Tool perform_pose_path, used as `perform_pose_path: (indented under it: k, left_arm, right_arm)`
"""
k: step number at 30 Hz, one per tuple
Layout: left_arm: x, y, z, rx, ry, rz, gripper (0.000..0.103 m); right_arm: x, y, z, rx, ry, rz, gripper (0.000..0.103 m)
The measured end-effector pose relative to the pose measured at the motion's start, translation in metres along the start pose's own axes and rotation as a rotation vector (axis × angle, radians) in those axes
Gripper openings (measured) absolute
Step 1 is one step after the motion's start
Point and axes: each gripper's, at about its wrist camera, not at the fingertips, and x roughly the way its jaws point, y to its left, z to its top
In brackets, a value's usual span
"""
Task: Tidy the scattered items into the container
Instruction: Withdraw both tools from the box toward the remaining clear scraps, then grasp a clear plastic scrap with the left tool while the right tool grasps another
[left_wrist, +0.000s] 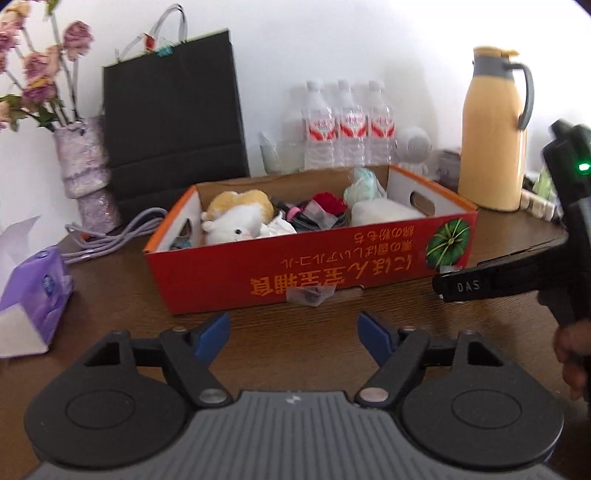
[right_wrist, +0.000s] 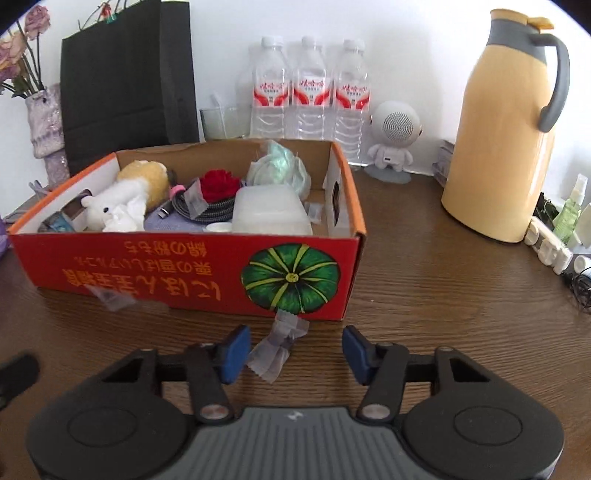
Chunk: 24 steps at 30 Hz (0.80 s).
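Your right tongs (right_wrist: 293, 354) stand spread low over the worktop (right_wrist: 443, 314), a small clear sachet (right_wrist: 275, 350) lying between the pads, apparently untouched. Your left tongs (left_wrist: 293, 336) are spread over bare wood, with a second sachet (left_wrist: 308, 295) ahead against the red cardboard box (left_wrist: 332, 273), which already holds a plush toy (left_wrist: 236, 221).

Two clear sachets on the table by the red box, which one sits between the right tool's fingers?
The sachet below the box's pumpkin picture, between the open right tool. The other sachet lies further left.
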Motion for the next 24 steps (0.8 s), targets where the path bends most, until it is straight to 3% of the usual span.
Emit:
perform_pose_path:
  k: [5, 7, 9, 12, 20, 22, 24]
  left_arm:
    - [0.039, -0.010, 0.010, -0.003, 0.044, -0.003, 0.075]
    - [0.050, -0.012, 0.011, -0.035, 0.055, 0.016, 0.073]
    - [0.057, -0.013, 0.011, -0.064, 0.069, 0.033, 0.058]
    - [0.063, -0.014, 0.012, -0.088, 0.084, 0.042, 0.048]
    - [0.071, -0.019, 0.018, -0.097, 0.091, 0.064, 0.046]
    - [0.072, -0.017, 0.018, -0.116, 0.092, 0.069, 0.039]
    - [0.070, -0.014, 0.016, -0.140, 0.091, 0.070, 0.021]
  right_arm:
    - [0.001, 0.002, -0.003, -0.019, -0.022, 0.024, 0.028]
    - [-0.001, 0.002, -0.006, -0.021, -0.034, 0.026, 0.027]
    - [-0.004, 0.001, -0.010, -0.010, -0.043, 0.030, 0.026]
    - [-0.011, 0.001, -0.015, -0.007, -0.044, 0.055, 0.024]
    - [-0.021, 0.004, -0.023, -0.016, -0.046, 0.138, 0.022]
    - [-0.022, 0.004, -0.023, -0.016, -0.046, 0.144, 0.022]
    - [-0.023, 0.004, -0.024, -0.014, -0.046, 0.146, 0.021]
